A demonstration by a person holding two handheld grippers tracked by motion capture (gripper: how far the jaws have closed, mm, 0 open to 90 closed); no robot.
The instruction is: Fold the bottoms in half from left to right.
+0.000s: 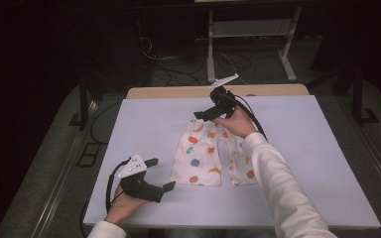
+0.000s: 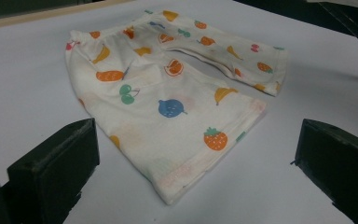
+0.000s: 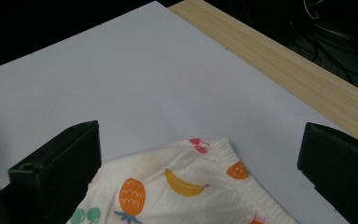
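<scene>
The right hand-held gripper (image 1: pixel 209 113), jaws spread and empty, is hovering over the fruit-print shorts (image 1: pixel 209 151), hiding their waistband; the left hand-held gripper (image 1: pixel 159 174) is gaping beside them on the bench (image 1: pixel 144 124).

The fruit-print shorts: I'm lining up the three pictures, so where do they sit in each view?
High view: the fruit-print shorts lie flat at the table's middle, waistband far, legs toward the person.
Left gripper view: centre and upper part, between the open jaws, a leg hem nearest.
Right gripper view: bottom centre, waistband corner between the open jaws.
Shared landmark: the elastic waistband, lying on the white table cover.
</scene>
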